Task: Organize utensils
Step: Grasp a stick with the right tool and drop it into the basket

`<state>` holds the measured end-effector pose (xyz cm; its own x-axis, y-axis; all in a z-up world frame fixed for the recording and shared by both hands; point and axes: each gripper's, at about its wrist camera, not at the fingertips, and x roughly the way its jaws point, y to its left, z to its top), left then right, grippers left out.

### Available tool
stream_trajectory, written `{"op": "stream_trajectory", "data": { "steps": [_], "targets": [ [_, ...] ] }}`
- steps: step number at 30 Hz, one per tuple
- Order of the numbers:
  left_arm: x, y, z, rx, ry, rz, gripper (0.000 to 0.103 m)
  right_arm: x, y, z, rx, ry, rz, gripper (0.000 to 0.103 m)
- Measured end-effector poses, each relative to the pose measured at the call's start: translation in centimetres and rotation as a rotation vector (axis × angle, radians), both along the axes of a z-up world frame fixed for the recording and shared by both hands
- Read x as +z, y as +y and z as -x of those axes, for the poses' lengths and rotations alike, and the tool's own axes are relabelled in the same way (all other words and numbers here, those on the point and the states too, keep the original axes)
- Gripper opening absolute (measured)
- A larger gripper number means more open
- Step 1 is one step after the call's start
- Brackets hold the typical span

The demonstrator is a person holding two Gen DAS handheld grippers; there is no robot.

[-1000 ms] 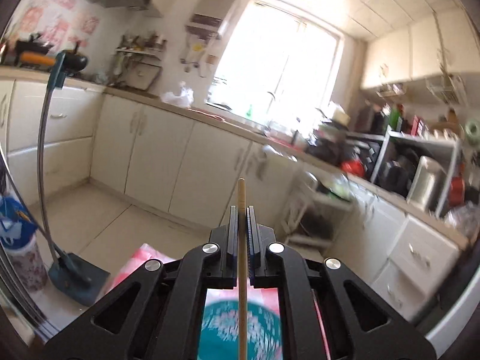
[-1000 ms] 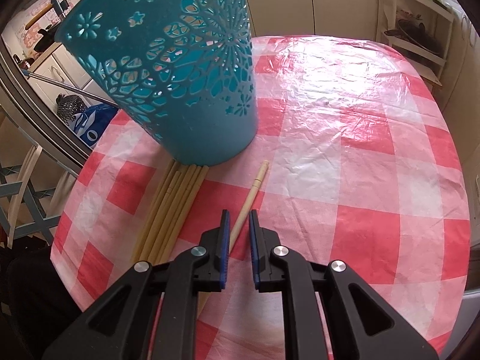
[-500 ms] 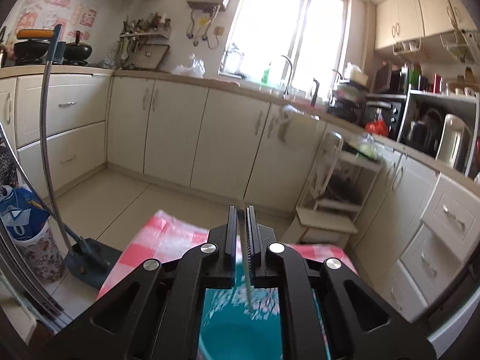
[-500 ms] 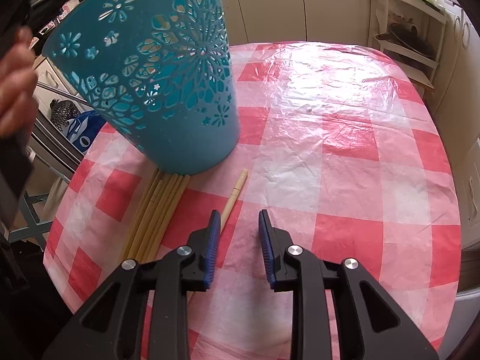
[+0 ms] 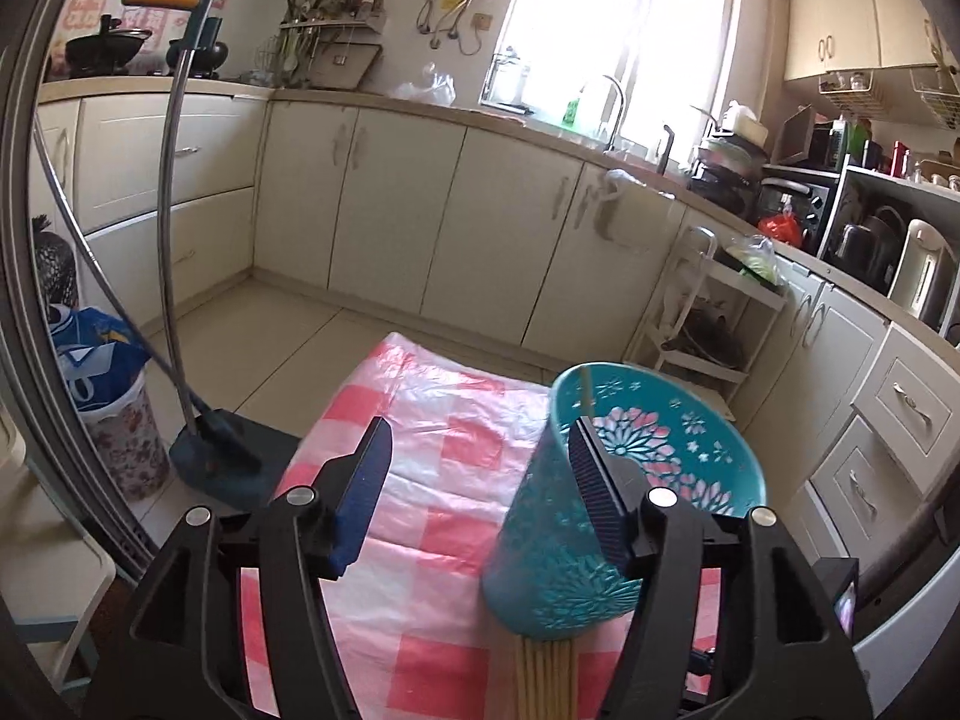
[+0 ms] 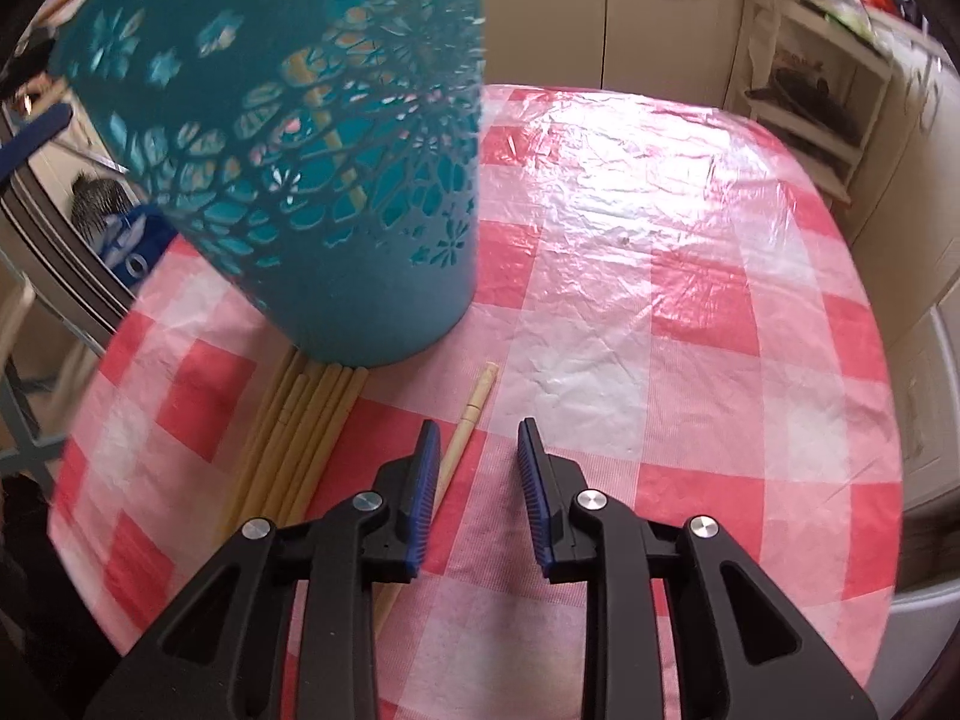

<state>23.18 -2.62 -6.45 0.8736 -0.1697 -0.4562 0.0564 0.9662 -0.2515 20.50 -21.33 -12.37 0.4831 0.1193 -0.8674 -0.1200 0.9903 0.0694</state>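
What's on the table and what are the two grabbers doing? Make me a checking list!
Surface: pink-checked tablecloth, crinkly.
Job's things: teal holder with one chopstick inside; chopstick bundle beside its base; single chopstick apart.
Clutter: nothing seen.
Grippers: left gripper opening, empty; right gripper closing slightly, nothing gripped, single chopstick by its left finger.
Cables: nothing seen.
Surroundings: kitchen cabinets, window.

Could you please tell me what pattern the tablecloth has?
The tablecloth has red and white checks, clearest in the right wrist view.
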Motion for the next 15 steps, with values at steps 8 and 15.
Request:
{"op": "stream_trajectory", "data": {
  "steps": [8, 15],
  "targets": [
    [0.0, 2.5, -0.8, 0.020, 0.041, 0.047, 0.060, 1.0, -0.8, 1.4, -0.001, 0.036, -0.037, 0.006],
    [0.4, 4.1, -0.6, 0.056, 0.042, 0.109, 0.063, 9.1, -7.5, 4.6, -0.214, -0.228, -0.467, 0.006]
  ]
}}
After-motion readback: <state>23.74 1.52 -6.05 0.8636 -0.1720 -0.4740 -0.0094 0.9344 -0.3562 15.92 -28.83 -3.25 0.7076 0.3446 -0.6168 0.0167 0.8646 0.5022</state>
